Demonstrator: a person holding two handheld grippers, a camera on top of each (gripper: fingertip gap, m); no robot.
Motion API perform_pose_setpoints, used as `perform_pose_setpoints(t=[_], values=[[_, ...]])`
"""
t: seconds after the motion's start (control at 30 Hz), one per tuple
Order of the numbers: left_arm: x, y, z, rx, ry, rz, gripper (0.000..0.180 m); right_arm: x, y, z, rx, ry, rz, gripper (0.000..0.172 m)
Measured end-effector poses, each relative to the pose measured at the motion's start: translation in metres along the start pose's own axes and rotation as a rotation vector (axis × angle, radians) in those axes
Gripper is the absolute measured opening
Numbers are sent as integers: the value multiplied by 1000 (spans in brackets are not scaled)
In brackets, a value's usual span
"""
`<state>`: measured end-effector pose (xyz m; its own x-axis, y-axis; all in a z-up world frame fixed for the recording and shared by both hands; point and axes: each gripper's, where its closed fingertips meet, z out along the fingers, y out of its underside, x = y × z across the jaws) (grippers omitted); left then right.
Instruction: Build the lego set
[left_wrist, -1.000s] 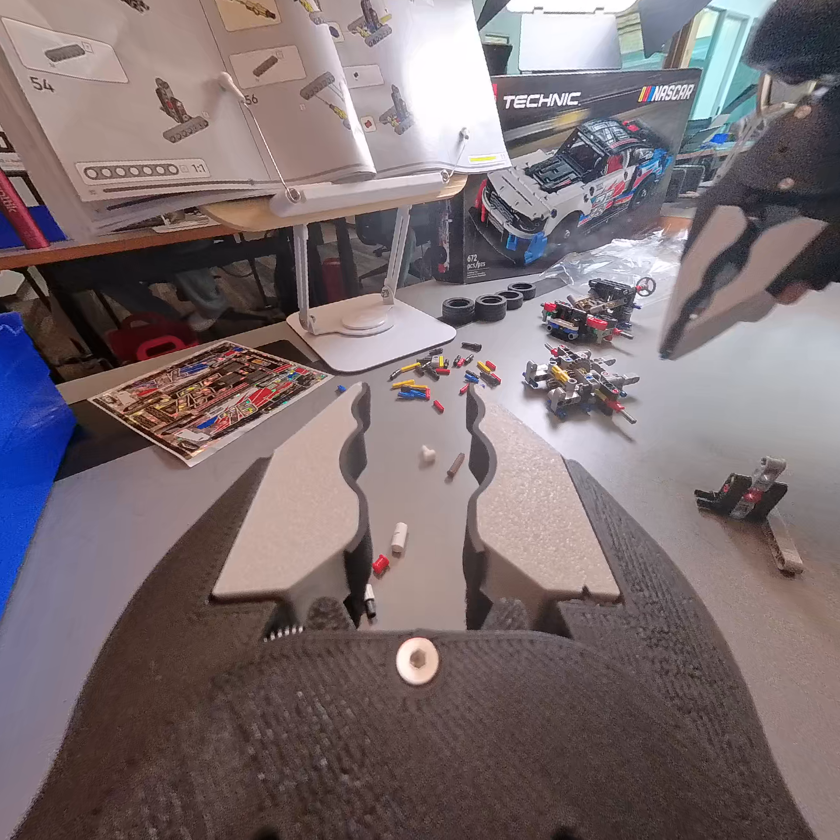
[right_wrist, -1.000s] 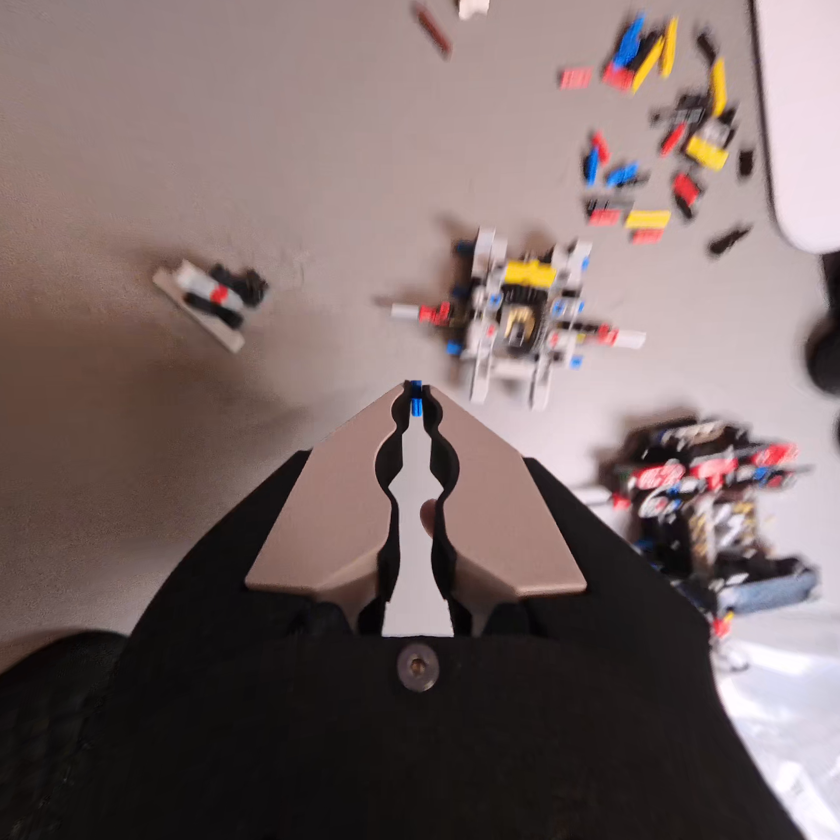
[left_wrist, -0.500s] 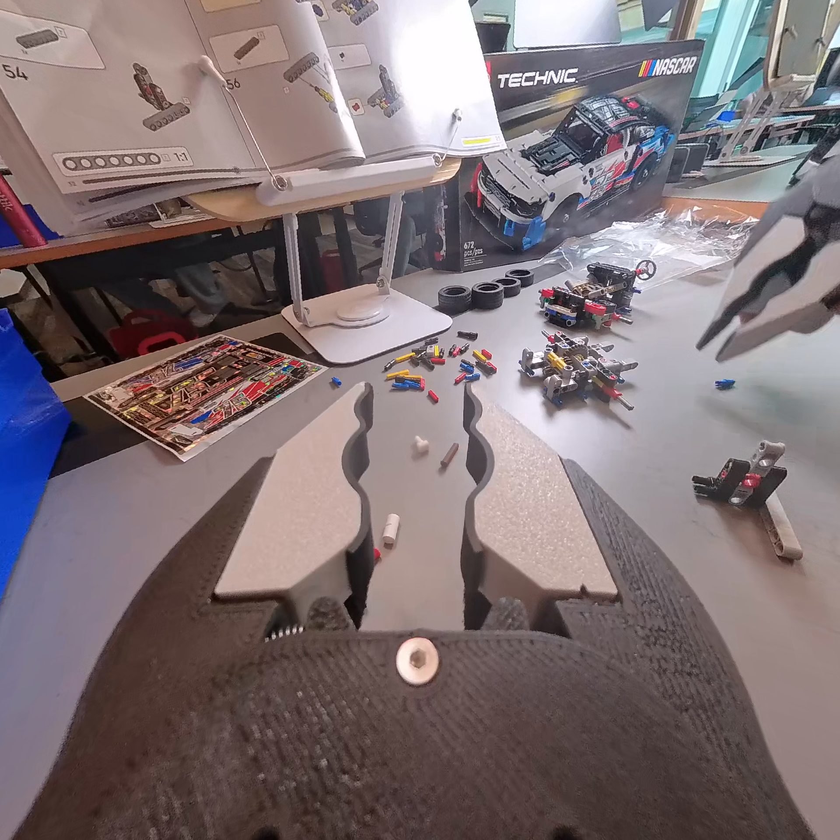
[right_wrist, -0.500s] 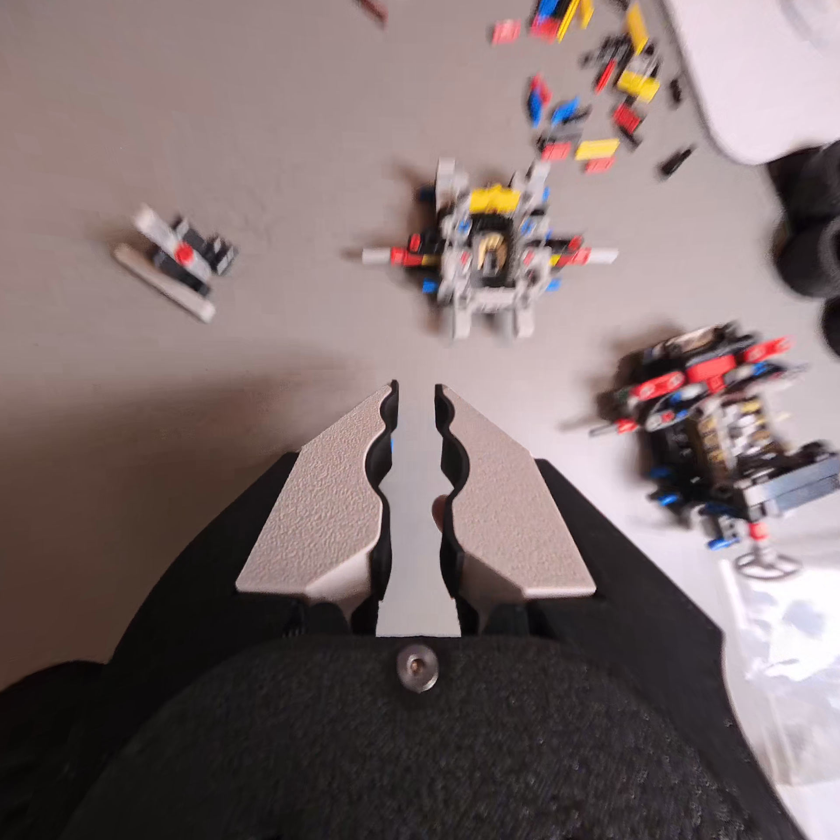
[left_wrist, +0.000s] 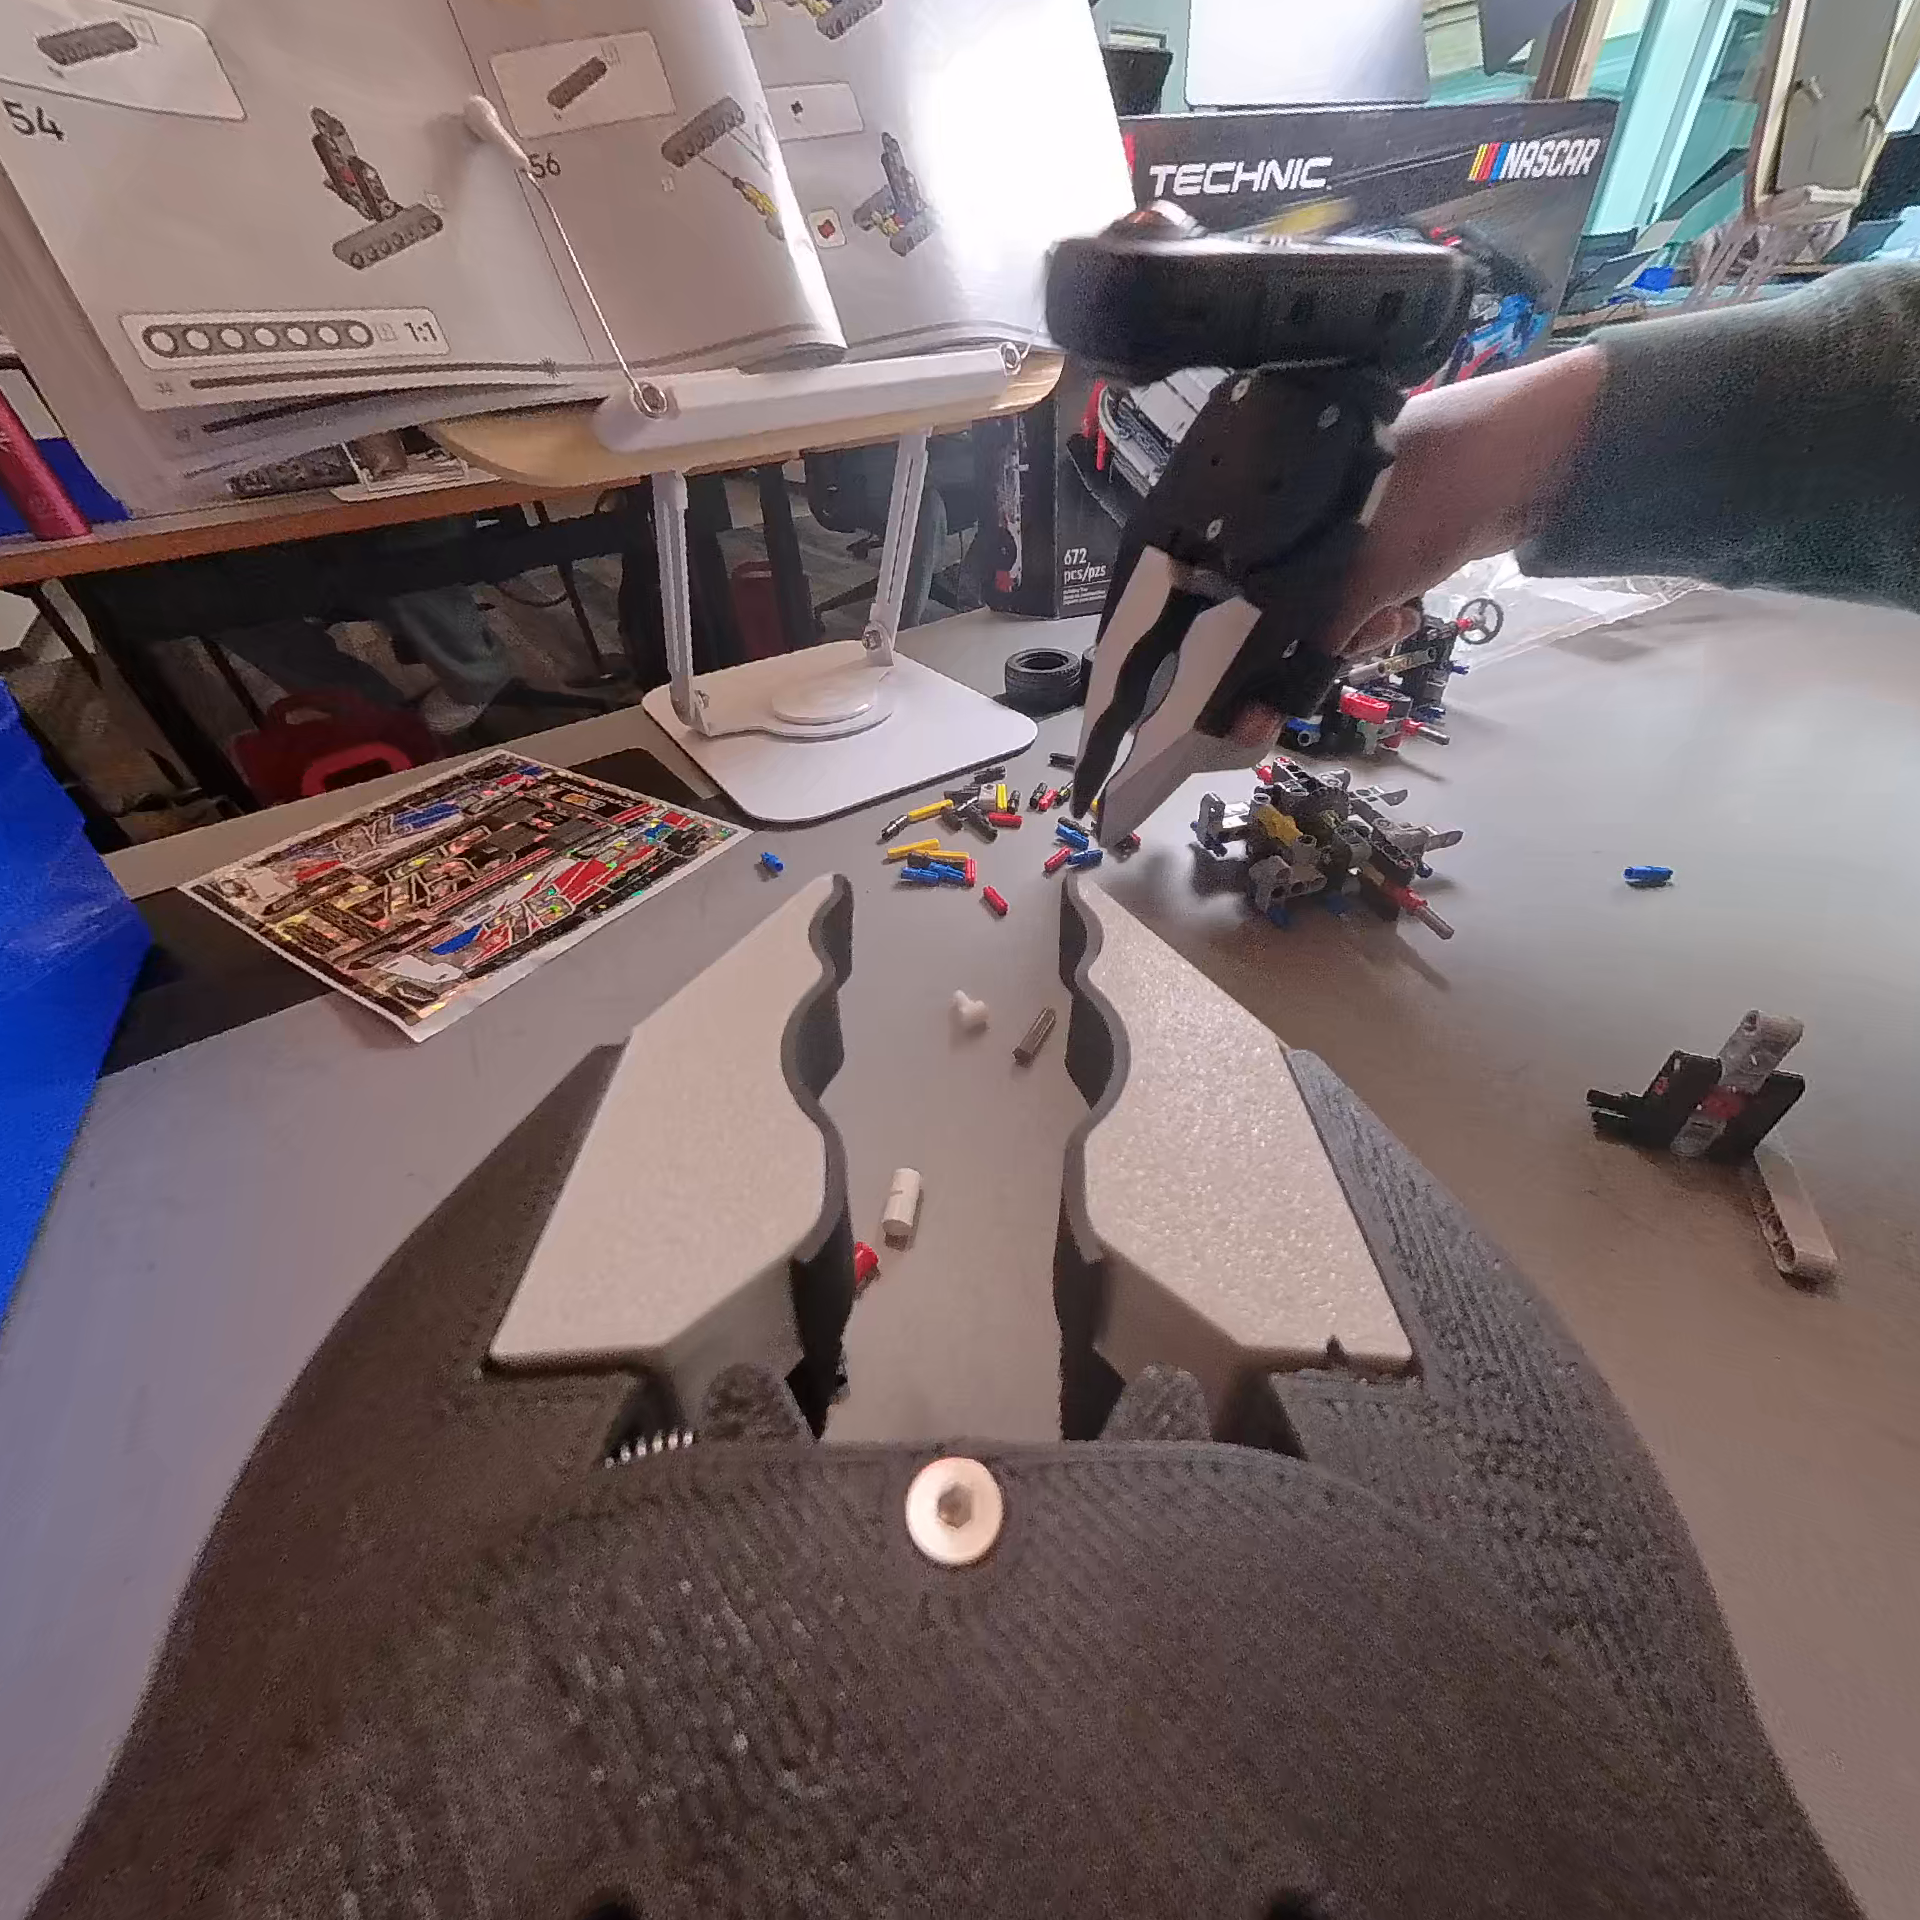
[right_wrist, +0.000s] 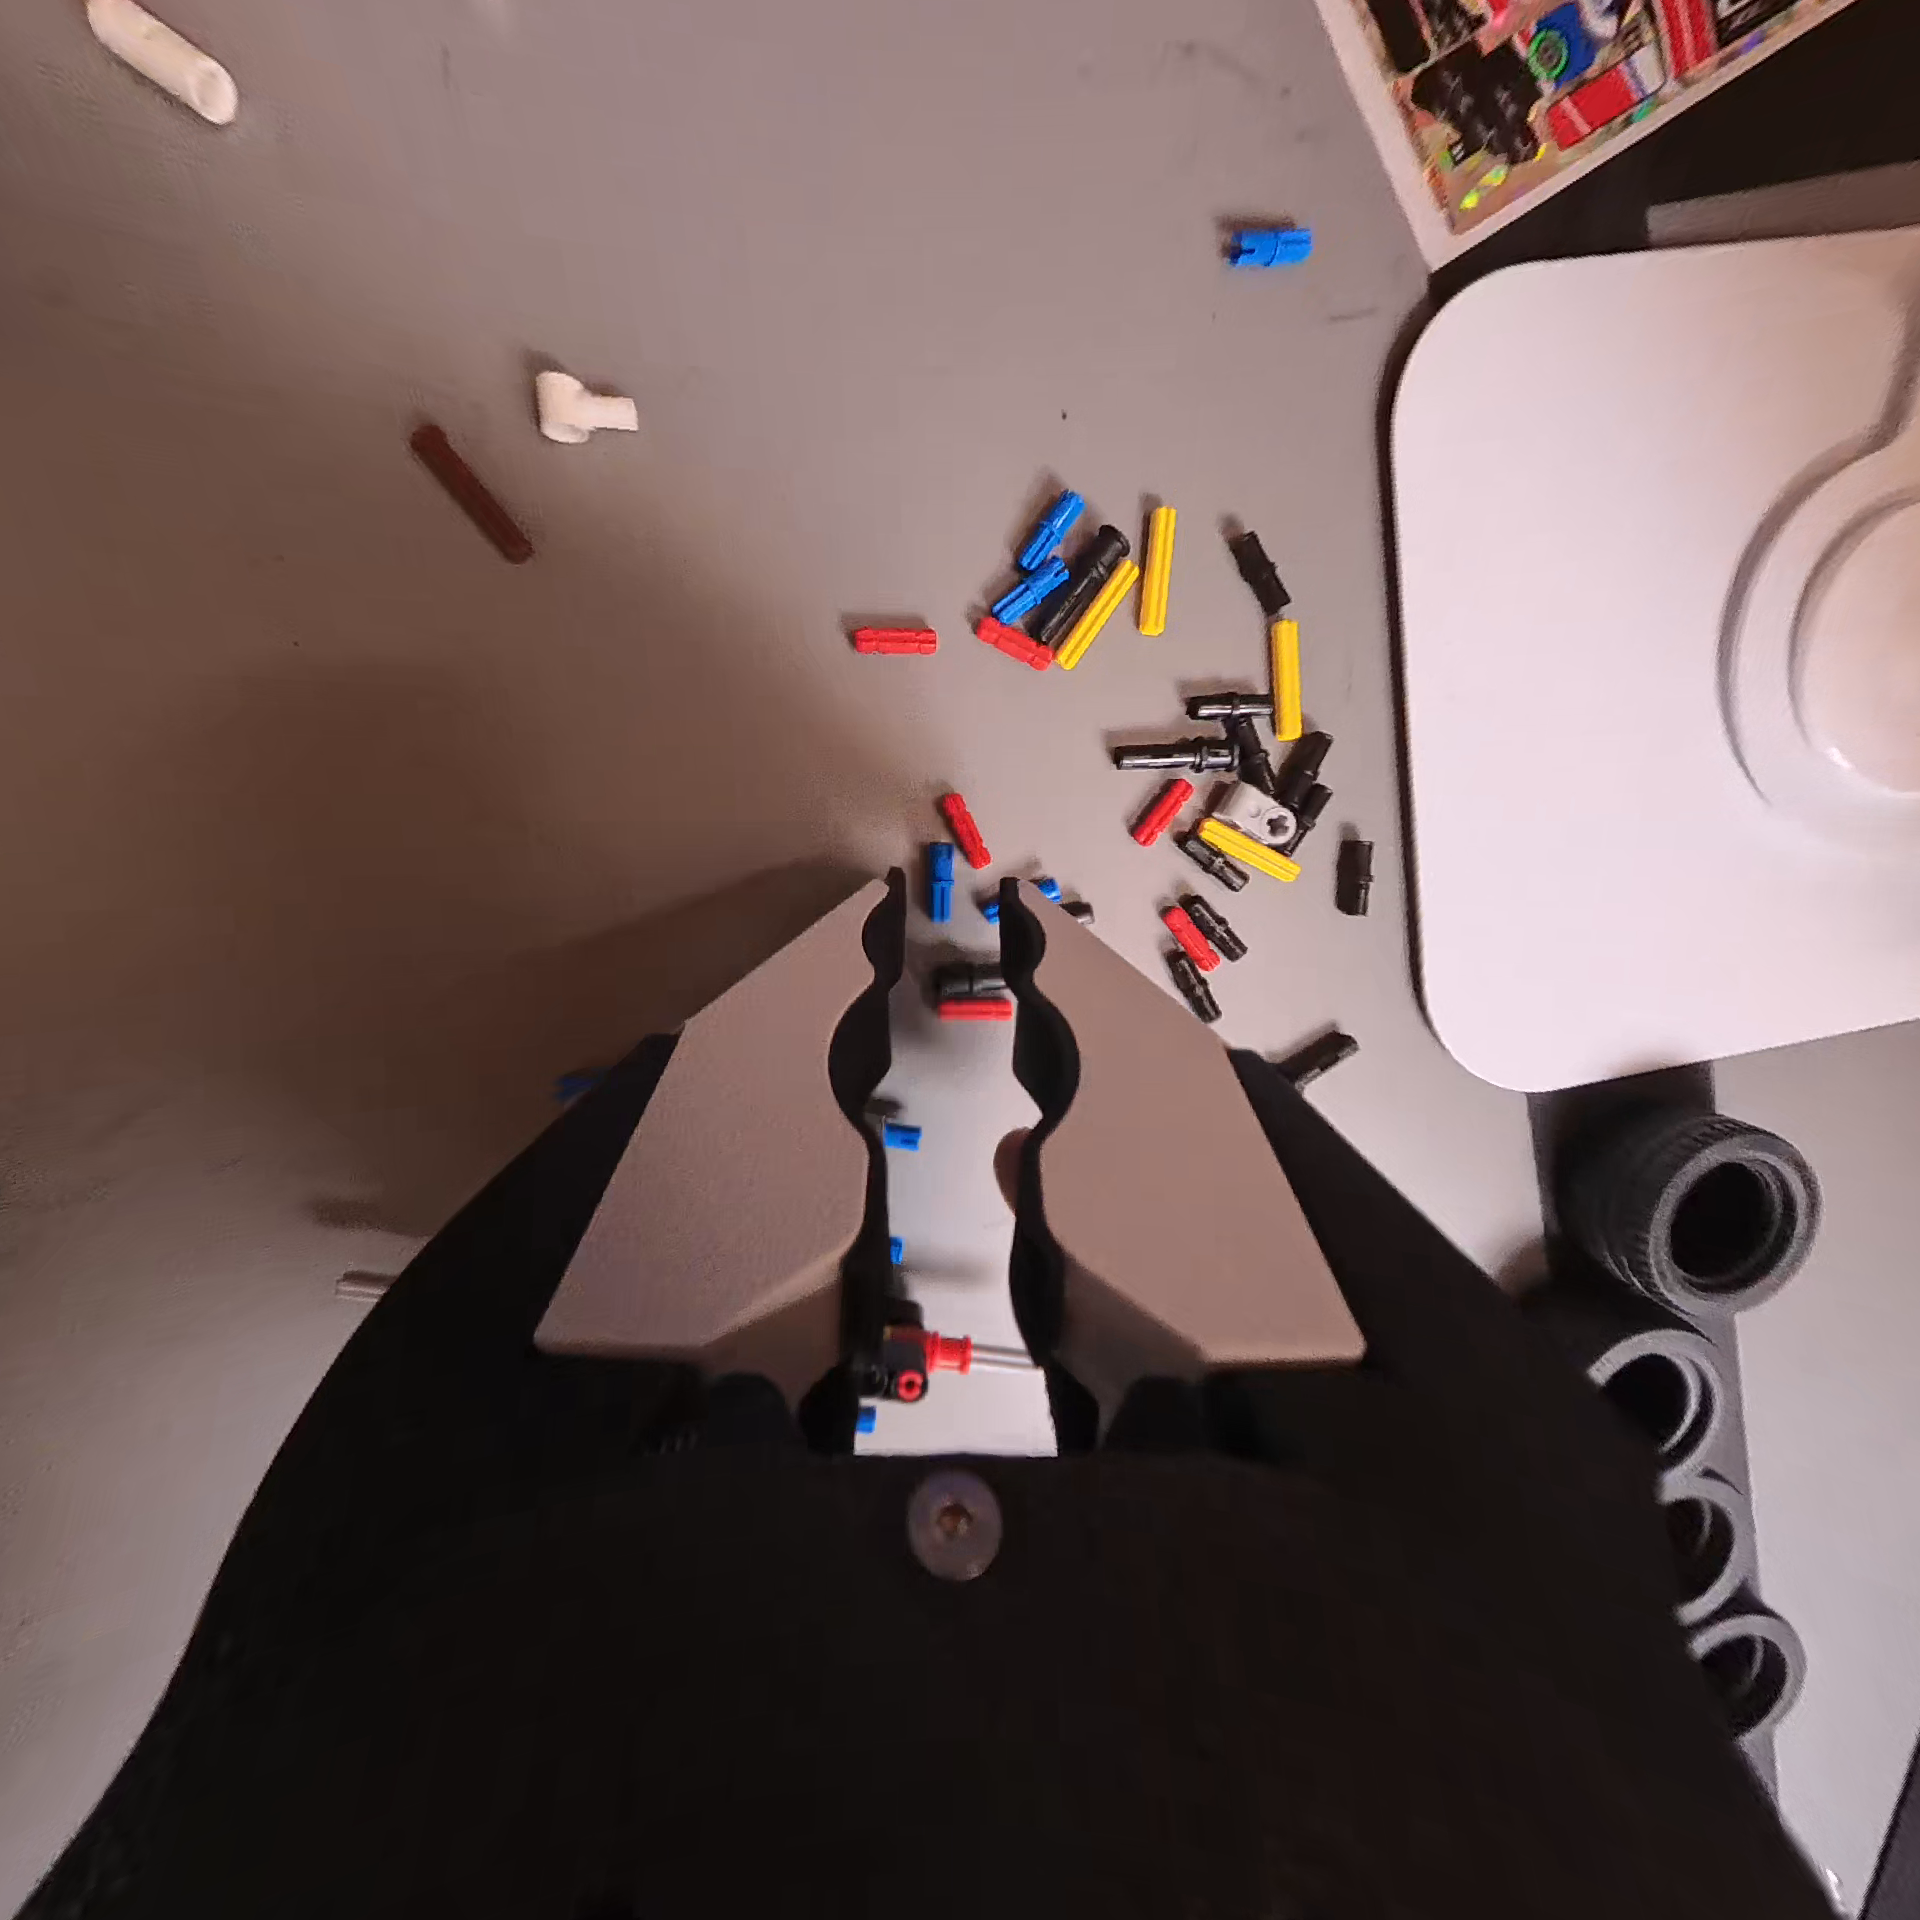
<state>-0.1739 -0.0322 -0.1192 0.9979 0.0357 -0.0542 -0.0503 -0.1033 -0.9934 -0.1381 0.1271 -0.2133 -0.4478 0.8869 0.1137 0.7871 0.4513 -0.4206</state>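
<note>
My left gripper (left_wrist: 954, 888) is open and holds nothing, low over the grey table (left_wrist: 1558, 1455). On the table between its fingers lie a white connector (left_wrist: 968, 1010), a brown axle (left_wrist: 1034, 1036) and a white pin (left_wrist: 901, 1202). My right gripper (right_wrist: 951, 885) is open and holds nothing. It points down, its tips just above the near edge of a scatter of small red, blue, yellow and black pins (right_wrist: 1143, 675). A blue pin (right_wrist: 938, 880) lies between its tips. In the left wrist view the right gripper (left_wrist: 1093, 826) hangs over that scatter (left_wrist: 977, 831).
A white book stand base (left_wrist: 842, 738) holds an open booklet (left_wrist: 416, 208). Nearby are a sticker sheet (left_wrist: 457, 883), black tyres (right_wrist: 1704, 1216), a car box (left_wrist: 1351, 208) and two brick assemblies (left_wrist: 1320, 842) (left_wrist: 1382, 696). A small black-grey assembly (left_wrist: 1704, 1101) and a lone blue pin (left_wrist: 1647, 876) lie right. Tip to tip, the grippers are about 20 cm apart.
My right gripper was shut on a blue pin, opened and let it drop on the table at the right, then moved left and down over the scatter of pins. My left gripper barely moved.
</note>
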Motion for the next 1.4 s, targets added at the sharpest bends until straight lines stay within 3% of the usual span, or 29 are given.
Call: perform_pose_setpoints(t=[0.4, 0.47, 0.57, 0.63, 0.73, 0.9, 1.3, 1.4], values=[[3, -5, 0, 16, 22, -11, 39, -3, 2, 10, -33, -47, -2, 4], [3, -4, 0, 11, 22, -9, 39, -5, -1, 0, 1, -34, -4, 3], [3, -4, -1, 10, 18, -5, 38, -23, -6, -48, 128, -34, 19, 3], [3, -8, -2, 23, 20, -6, 38, -39, 14, -80, 141, -11, 32, 3], [5, -13, -2, 37, 29, -4, 38, -67, 73, -104, 80, 8, 104, 3], [10, -8, 1, 19, 37, 5, 39, -95, 151, -93, 23, 29, 314, 3], [12, 3, 1, -23, 1, 37, 38, -105, 163, -80, 67, 37, 393, 7], [8, 0, -1, -16, -14, 41, 38, -100, 148, -92, 180, 77, 379, 7]])
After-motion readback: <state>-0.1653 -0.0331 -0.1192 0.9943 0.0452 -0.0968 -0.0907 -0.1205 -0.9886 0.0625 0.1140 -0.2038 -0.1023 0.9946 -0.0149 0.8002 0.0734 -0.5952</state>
